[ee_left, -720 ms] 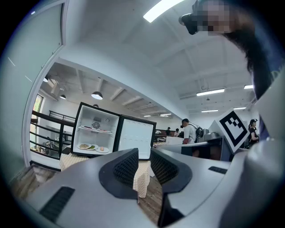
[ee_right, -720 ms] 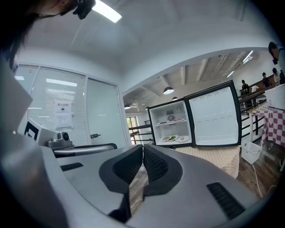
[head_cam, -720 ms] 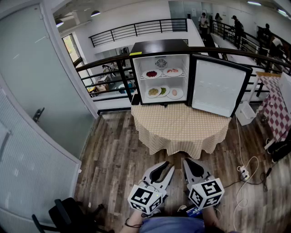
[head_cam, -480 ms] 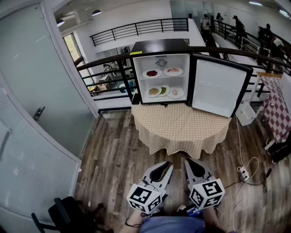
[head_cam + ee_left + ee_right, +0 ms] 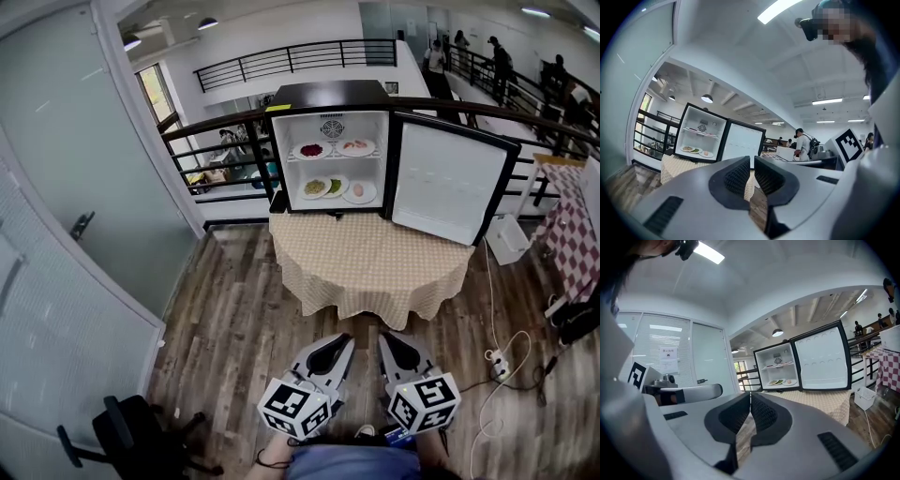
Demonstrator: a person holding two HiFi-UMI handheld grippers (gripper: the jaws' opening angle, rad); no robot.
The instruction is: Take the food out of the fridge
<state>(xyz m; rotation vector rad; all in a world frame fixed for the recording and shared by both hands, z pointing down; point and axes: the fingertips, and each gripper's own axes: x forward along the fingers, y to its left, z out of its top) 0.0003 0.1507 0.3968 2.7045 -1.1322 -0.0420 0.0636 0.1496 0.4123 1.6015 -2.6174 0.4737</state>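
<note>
A small black fridge [image 5: 328, 95] stands on a round table with a beige checked cloth [image 5: 375, 267], its door [image 5: 448, 187] swung open to the right. Several plates of food sit inside: red food [image 5: 311, 151] and pink food [image 5: 356, 147] on the upper shelf, yellow and green food [image 5: 323, 187] and a pale piece [image 5: 360, 191] on the lower. My left gripper [image 5: 342, 342] and right gripper [image 5: 386, 339] hang low over the wooden floor, well short of the table. Both are shut with nothing between them. The fridge [image 5: 701, 133] shows far ahead in the left gripper view and the fridge [image 5: 778, 366] in the right gripper view.
A glass wall runs along the left. A black chair [image 5: 127, 433] stands at the lower left. A white power strip with cables [image 5: 494, 356] lies on the floor at right, near a red checked table [image 5: 572, 230]. A black railing [image 5: 216, 141] runs behind the fridge.
The head view has shifted slightly. Both grippers stay shut in the same low place before the table.
</note>
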